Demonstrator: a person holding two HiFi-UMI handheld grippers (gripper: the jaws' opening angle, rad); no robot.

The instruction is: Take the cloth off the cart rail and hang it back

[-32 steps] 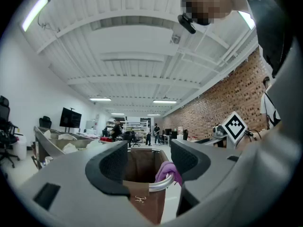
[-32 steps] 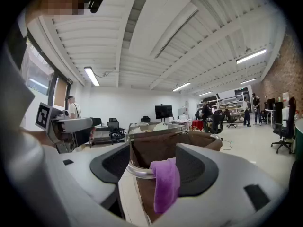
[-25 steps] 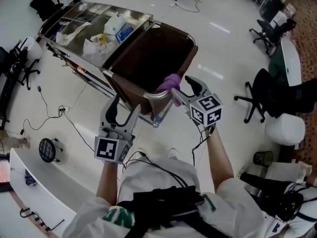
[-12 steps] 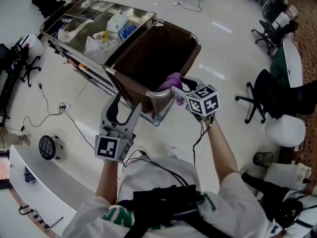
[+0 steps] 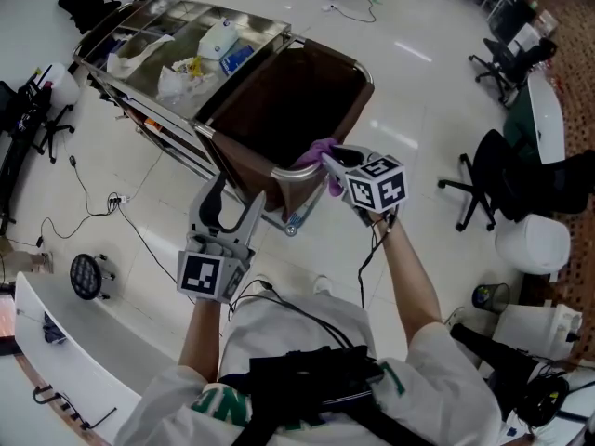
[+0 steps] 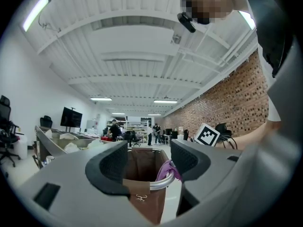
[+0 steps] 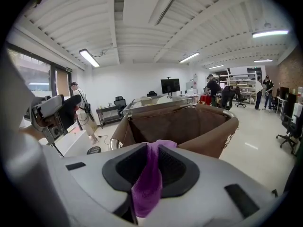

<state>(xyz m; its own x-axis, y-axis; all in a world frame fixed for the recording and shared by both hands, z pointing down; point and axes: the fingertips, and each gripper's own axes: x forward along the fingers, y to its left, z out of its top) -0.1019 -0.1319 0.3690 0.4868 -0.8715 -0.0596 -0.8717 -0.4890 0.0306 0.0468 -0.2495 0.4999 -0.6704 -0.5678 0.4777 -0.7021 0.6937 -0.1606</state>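
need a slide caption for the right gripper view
Right gripper closing tight on the purple cloth at the near edge of the cart's brown bag.

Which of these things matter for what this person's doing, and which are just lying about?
In the job: purple cloth, cart rail it hangs on, right gripper shut on the cloth.
Just lying about: jug and bags on the cart top, office chair.

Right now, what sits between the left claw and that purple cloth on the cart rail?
In the head view, the cart's curved metal rail and a corner of its brown fabric bag lie between left claw and purple cloth.
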